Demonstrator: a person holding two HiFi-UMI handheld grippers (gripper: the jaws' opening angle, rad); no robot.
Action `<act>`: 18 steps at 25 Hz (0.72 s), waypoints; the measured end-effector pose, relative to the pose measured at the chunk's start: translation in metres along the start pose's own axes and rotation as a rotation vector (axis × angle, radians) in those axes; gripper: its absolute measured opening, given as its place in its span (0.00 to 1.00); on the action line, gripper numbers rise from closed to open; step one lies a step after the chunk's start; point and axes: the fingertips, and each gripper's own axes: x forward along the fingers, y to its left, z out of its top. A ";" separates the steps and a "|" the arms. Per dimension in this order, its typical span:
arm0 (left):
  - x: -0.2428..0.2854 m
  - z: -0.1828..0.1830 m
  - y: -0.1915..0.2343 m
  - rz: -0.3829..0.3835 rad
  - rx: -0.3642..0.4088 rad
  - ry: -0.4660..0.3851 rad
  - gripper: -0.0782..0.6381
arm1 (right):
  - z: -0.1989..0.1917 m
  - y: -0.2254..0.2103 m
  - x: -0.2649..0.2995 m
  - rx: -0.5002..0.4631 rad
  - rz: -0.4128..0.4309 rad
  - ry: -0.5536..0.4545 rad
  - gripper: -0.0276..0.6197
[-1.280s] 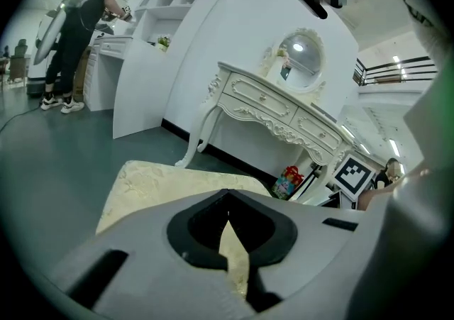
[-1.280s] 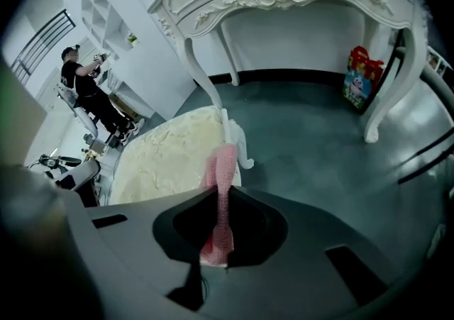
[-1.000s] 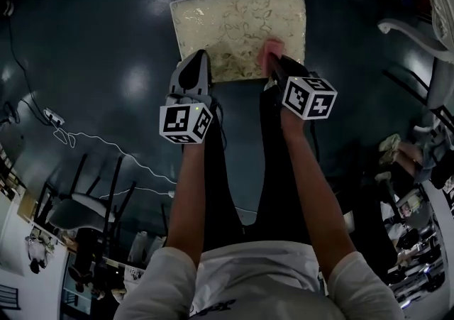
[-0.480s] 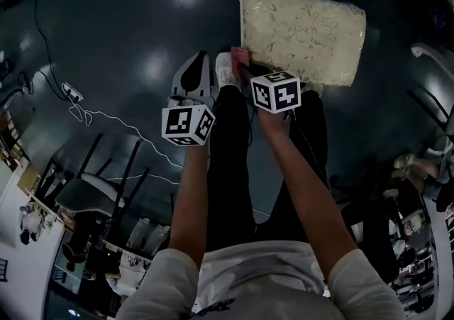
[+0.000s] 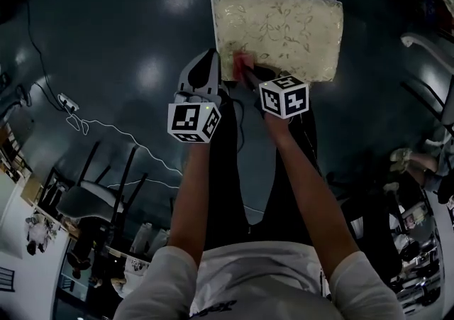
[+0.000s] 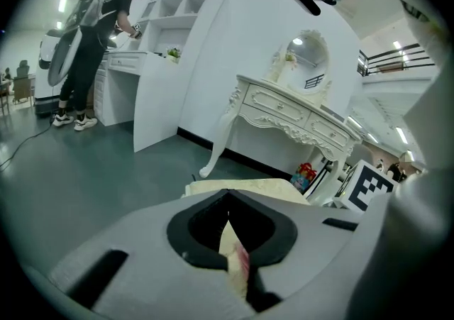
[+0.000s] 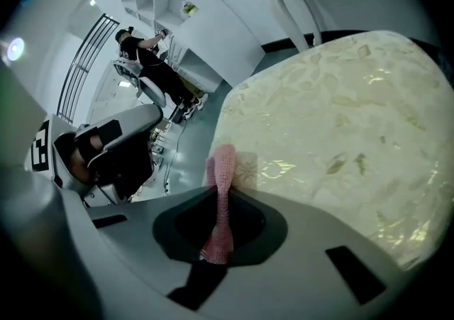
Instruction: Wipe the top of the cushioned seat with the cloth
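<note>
The right gripper (image 5: 248, 74) pinches the cloth (image 5: 242, 63) at the seat's (image 5: 284, 24) near corner, while the left gripper (image 5: 209, 59) is closed and empty; wiping looks under way, extent unclear.

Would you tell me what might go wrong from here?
The cloth sits at the near-left corner of the seat, so a stroke could slide off the edge. The left gripper hangs close beside it and might get bumped. The right gripper pinches a narrow fold, which might pull free.
</note>
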 end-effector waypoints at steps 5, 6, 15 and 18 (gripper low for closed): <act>0.025 -0.005 -0.044 -0.030 0.000 0.007 0.13 | 0.002 -0.041 -0.039 0.011 -0.033 -0.025 0.08; 0.030 -0.006 -0.053 -0.036 0.004 0.010 0.13 | 0.001 -0.050 -0.047 0.020 -0.038 -0.033 0.08; 0.076 -0.020 -0.133 -0.094 0.035 0.029 0.13 | 0.000 -0.127 -0.124 0.089 -0.075 -0.117 0.08; 0.089 -0.023 -0.159 -0.113 0.036 0.027 0.13 | 0.000 -0.147 -0.145 0.094 -0.087 -0.135 0.08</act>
